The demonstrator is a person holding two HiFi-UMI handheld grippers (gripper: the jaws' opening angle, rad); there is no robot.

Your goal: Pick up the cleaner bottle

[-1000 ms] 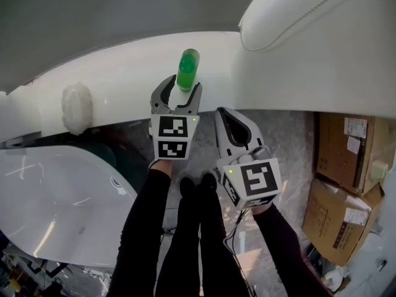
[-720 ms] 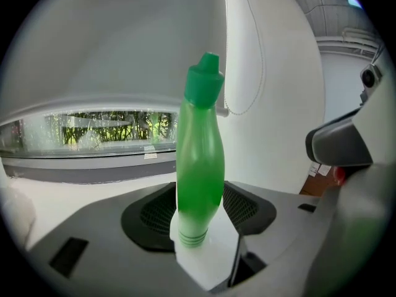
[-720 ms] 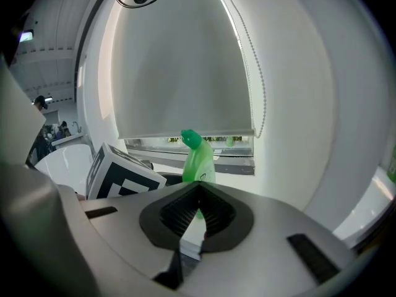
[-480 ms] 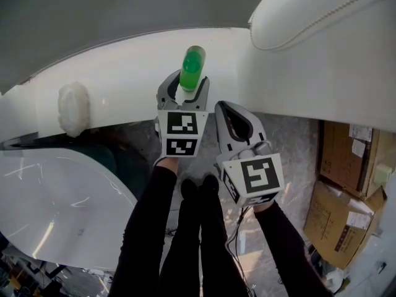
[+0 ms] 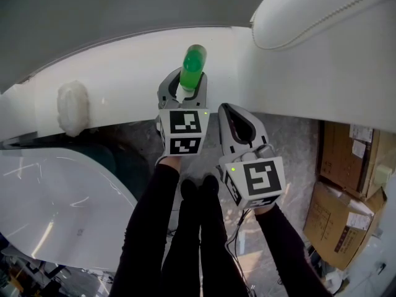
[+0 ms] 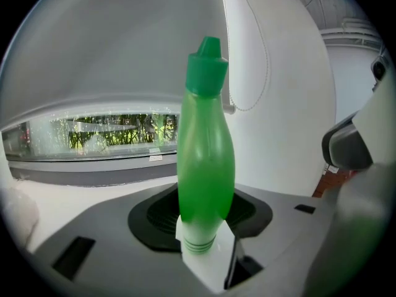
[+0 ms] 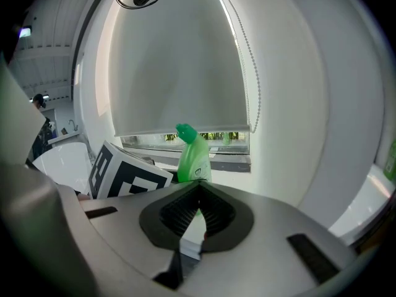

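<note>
Porcelain fills the far left, a white basin (image 5: 62, 209) below a white ledge (image 5: 124, 82) that carries a pale rounded lump (image 5: 73, 107). Next along, the left gripper (image 5: 187, 84) is clenched on the cleaner bottle (image 5: 193, 65). In the left gripper view its dark pads hug the white ribbed band (image 6: 199, 240) at the bottle's foot, and the green body (image 6: 206, 153) rises upright above them. The bottle stands over the ledge; whether its base is touching cannot be told.

It looks like smooth, thin plastic, probably light, somewhat squeezable and slippery on its bulging belly. The low ribbed band seems the surer hold, though so low a grip may let the top sway.

The right gripper (image 5: 229, 113) hangs just beside, jaws together on nothing. Cardboard boxes (image 5: 346, 159) sit far right.
</note>
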